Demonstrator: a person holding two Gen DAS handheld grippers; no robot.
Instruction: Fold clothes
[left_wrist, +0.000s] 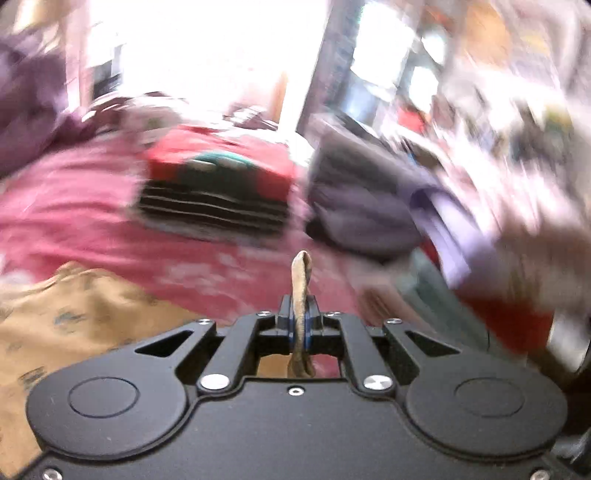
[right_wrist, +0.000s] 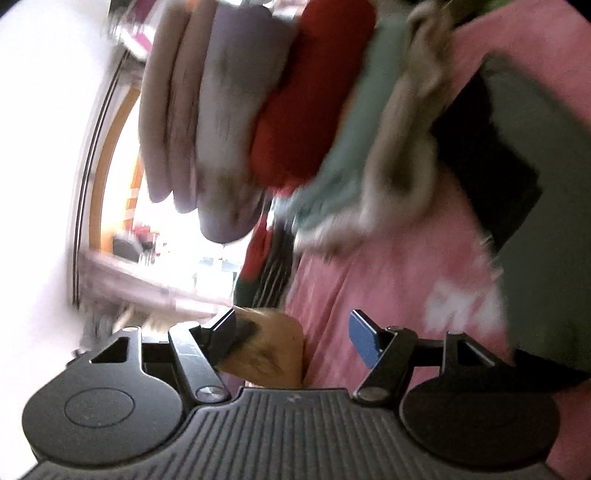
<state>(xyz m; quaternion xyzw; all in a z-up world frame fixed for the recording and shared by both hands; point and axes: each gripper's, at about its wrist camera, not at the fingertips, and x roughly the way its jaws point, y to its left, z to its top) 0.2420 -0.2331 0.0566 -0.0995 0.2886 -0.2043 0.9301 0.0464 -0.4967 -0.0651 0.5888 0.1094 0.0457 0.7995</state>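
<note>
The tan printed garment (left_wrist: 74, 314) lay on the pink bedspread (left_wrist: 74, 206), one pinched edge (left_wrist: 301, 291) standing between the clenched jaws of the left gripper (left_wrist: 301, 321), apparently lifted to start a fold. The right gripper (right_wrist: 295, 332) stood released, tan cloth beside one finger (right_wrist: 221, 328). Folded stacks (left_wrist: 218, 192) waited beyond. White lettering on the bedspread was too blurred to read.

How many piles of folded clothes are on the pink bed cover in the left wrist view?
2. A striped and red pile lies at the centre on the pink bed cover, and a grey and lilac pile to its right. Blur may hide others.
</note>
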